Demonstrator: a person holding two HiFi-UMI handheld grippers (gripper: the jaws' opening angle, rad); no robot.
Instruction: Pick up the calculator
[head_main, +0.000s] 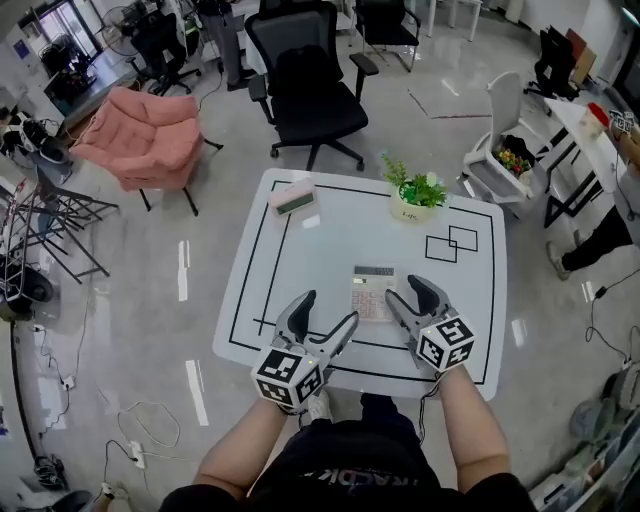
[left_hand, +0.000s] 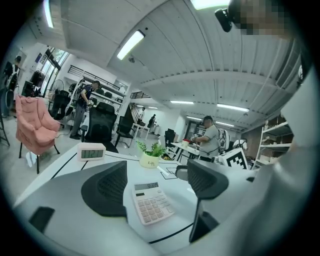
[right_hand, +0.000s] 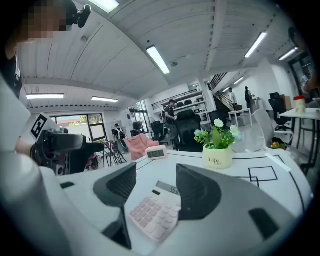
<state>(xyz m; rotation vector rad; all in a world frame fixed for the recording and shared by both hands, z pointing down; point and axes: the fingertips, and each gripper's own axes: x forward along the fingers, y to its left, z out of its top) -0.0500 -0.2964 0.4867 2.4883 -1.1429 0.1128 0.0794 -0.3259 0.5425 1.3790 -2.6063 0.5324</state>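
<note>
While both grippers hover low over the near edge of the white table (head_main: 330, 245), the calculator (head_main: 372, 292) lies flat on the tabletop between them, its display end pointing away from the person and its keys facing up. The left gripper (head_main: 328, 310) sits to the calculator's left with its jaws spread wide and nothing between the pads; in the left gripper view the calculator (left_hand: 152, 201) shows through the gap, resting on the table a little ahead of the jaws and clear of both. The right gripper (head_main: 405, 291) is on the calculator's right side, its jaws also parted and gripping nothing. From the head view its inner jaw is just beside the calculator's right edge, and whether the two touch cannot be told; in the right gripper view the pale pink keys (right_hand: 155, 212) fill the lower part of the gap between the dark pads. Farther back on the table, a small digital clock (head_main: 293, 197) stands near the far left corner and a potted plant (head_main: 412, 195) near the far right, both well apart from the calculator. A black office chair (head_main: 315, 85) stands beyond the table, and a pink armchair (head_main: 145, 135) to its left.
</note>
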